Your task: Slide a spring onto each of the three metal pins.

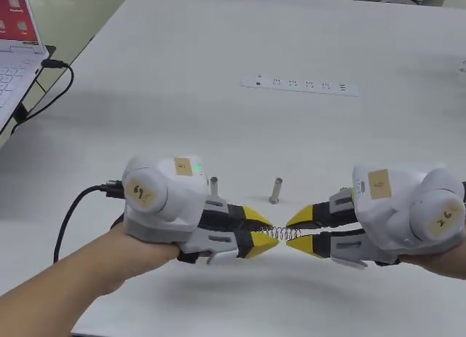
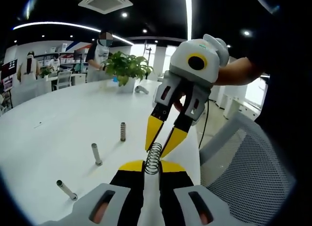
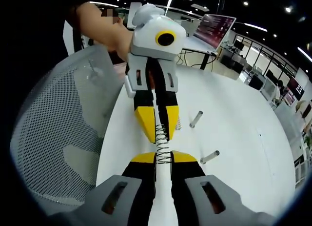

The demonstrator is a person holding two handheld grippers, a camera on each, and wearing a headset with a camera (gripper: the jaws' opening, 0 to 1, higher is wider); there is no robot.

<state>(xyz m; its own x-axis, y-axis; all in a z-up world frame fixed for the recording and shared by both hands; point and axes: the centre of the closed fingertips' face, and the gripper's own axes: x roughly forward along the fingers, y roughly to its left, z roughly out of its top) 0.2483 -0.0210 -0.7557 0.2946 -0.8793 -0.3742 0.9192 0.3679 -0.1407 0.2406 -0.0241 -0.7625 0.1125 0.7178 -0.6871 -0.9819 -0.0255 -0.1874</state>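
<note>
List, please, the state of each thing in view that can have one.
Thin coiled metal spring: off the table, held between both grippers.
Left gripper: fingers shut on the spring.
Right gripper: fingers shut on the spring.
Short grey metal pin: upright, bare.
White laptop: open, screen lit.
White power strip: nothing plugged in.

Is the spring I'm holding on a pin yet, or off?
Off. The spring spans the air between the left gripper and the right gripper, both shut on its ends, apart from the pins.
</note>
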